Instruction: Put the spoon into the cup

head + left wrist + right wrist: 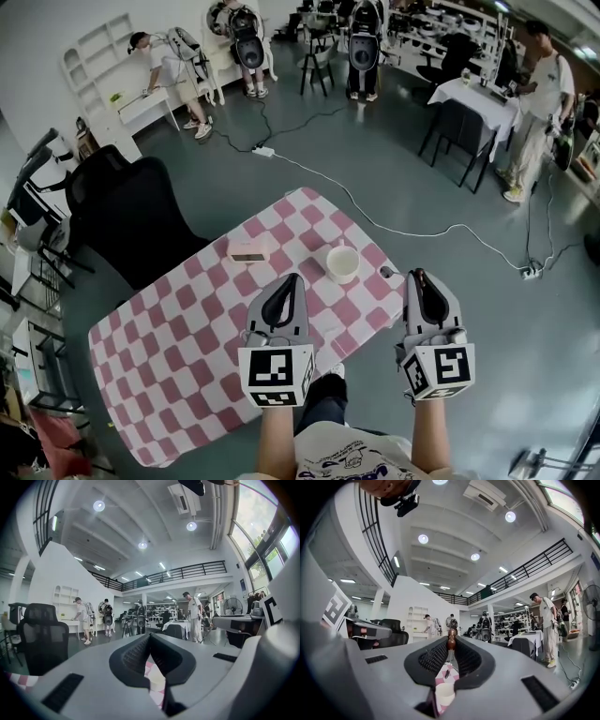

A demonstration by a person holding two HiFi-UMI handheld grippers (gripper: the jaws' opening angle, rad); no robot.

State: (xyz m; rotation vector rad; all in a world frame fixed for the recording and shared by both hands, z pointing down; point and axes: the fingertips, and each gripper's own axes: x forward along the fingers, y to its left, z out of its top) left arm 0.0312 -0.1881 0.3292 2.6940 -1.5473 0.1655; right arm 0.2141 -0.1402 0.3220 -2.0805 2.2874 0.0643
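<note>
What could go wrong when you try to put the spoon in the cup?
1. The right gripper holds the spoon only by the brown end of its handle, so the spoon might slip out or swing.
2. The cup is small and stands loose on the table, so a bump from the spoon could tip it or push it away.

cup (342,262) on table (187,347), box (249,250) left of it
</note>
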